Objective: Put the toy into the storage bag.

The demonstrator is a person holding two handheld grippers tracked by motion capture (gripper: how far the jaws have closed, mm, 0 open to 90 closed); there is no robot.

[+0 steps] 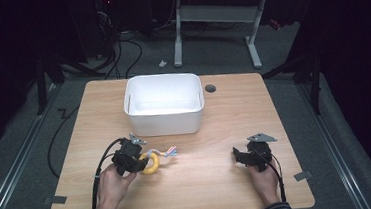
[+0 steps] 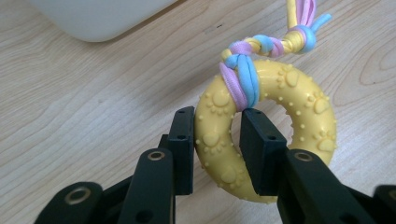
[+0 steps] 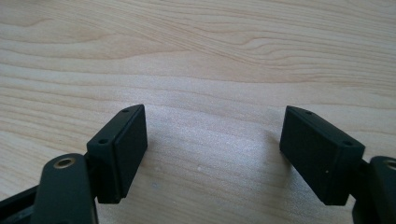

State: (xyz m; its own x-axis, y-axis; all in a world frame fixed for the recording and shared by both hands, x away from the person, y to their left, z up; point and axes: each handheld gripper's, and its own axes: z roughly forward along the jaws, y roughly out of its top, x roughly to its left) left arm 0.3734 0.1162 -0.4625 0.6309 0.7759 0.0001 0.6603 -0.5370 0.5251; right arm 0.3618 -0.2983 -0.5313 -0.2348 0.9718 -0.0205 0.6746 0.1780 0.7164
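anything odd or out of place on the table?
Nothing stands out. The left gripper is shut on the yellow ring toy, its braided rope intact; the white bin sits upright; the right gripper is open.

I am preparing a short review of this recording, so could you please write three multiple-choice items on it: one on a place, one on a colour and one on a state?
1. Where does the white bin stand?
A. at the table's far middle
B. beside the right gripper
C. on the floor

2. What colour is the ring toy?
A. red
B. yellow
C. green

3. How do the left gripper's jaws stand?
A. wide open over bare wood
B. shut on a cord
C. shut on the ring toy

Answers: 1 A, the high view shows it beyond both hands; 2 B, the left gripper view shows yellow rubber; 3 C, both jaws press the ring's side.
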